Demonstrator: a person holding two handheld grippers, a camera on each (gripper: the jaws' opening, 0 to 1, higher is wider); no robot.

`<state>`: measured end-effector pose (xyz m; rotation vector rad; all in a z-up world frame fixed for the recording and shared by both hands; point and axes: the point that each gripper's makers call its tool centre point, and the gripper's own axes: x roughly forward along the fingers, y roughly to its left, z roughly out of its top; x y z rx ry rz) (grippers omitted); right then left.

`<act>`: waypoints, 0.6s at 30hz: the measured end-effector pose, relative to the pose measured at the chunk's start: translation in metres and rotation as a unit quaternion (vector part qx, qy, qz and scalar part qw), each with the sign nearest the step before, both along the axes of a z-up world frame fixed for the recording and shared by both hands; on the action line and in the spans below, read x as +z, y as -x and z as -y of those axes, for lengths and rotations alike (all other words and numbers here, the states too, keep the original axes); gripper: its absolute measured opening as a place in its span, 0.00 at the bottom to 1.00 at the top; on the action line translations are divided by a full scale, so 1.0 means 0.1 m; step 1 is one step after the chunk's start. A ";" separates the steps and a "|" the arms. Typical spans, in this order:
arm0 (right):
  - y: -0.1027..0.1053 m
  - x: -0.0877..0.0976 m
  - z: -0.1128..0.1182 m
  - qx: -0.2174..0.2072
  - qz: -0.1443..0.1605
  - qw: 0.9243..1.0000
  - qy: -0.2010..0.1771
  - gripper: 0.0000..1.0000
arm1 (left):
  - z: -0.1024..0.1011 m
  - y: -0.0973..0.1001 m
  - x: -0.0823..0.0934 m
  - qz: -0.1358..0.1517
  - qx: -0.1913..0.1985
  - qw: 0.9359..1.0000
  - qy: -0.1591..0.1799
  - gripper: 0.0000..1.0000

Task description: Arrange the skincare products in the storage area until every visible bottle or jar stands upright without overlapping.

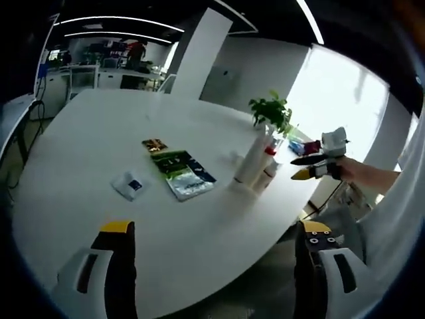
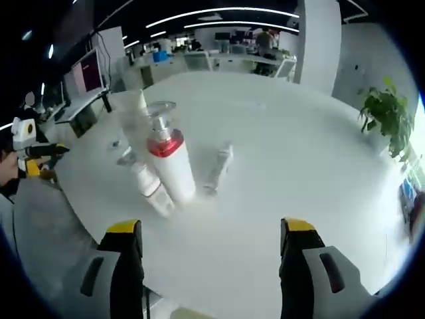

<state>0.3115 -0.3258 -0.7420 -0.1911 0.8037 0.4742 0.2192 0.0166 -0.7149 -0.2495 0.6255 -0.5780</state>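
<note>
Both grippers hang back off the table edge, nothing held: the left gripper has its jaws wide apart over bare tabletop, and the right gripper is just as wide, empty, aimed at the cluster. In the right gripper view the bottles stand bunched near the table's rim: a tall tube, a red-collared pump bottle with its long axis running up from the table, a small bottle pressed against its base, leaning or lying, hard to say, and a slim tube just beside. They crowd and overlap, so I'd judge the sorting barely begun. Flat sachets lie apart mid-table, a plant behind.
</note>
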 end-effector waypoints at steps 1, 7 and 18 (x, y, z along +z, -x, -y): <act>-0.03 -0.02 0.01 -0.001 -0.001 1.000 -0.001 0.82 | 0.00 0.00 -0.01 -0.001 0.000 1.000 0.000 0.93; -0.22 -0.10 0.09 -0.010 -0.014 1.000 0.013 0.77 | -0.06 -0.07 -0.02 0.000 0.016 1.000 -0.009 0.90; -0.55 -0.29 0.04 -0.015 -0.024 0.999 0.017 0.69 | -0.15 -0.08 -0.14 -0.025 0.026 0.999 -0.017 0.86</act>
